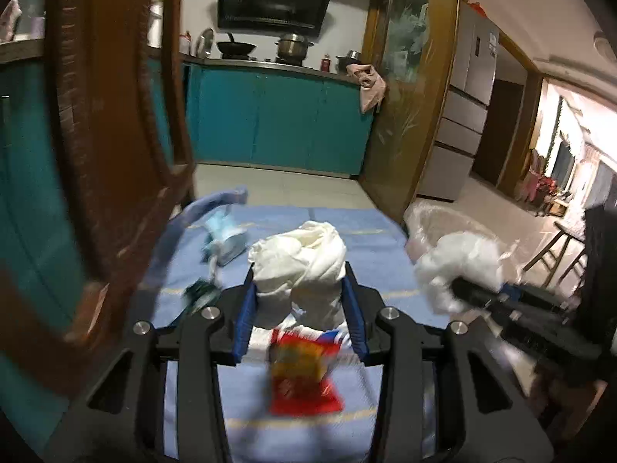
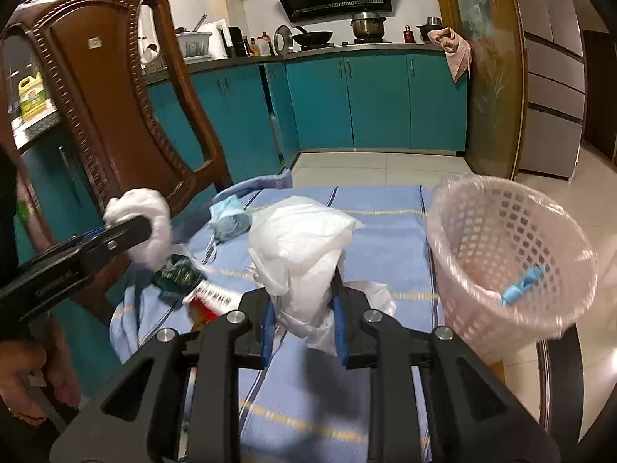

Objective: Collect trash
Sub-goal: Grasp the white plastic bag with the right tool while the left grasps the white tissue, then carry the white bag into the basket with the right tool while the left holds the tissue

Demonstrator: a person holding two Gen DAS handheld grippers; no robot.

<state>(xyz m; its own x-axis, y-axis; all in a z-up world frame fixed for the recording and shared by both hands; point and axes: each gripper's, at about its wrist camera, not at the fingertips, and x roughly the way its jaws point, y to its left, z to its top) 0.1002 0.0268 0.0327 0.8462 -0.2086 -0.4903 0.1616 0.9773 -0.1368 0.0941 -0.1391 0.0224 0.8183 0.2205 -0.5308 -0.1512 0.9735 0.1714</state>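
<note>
Two crumpled tissue wads are held clear of the striped cloth (image 2: 381, 231): one (image 1: 304, 266) pinched by the left gripper (image 1: 300, 308), one (image 2: 300, 254) by the right gripper (image 2: 302, 320), beside the basket (image 2: 501, 254).

Both views are dim and warm, lit by indoor light. In the left wrist view a bright room (image 1: 570, 142) at the far right is washed out by glare, and motion blur smears the red wrapper (image 1: 304, 378) and the wooden chair (image 1: 96, 135). The right wrist view is sharper, though the basket (image 2: 505, 254) edge is soft. Fisheye bending curves the cabinets (image 2: 378, 100), and the corners go black
</note>
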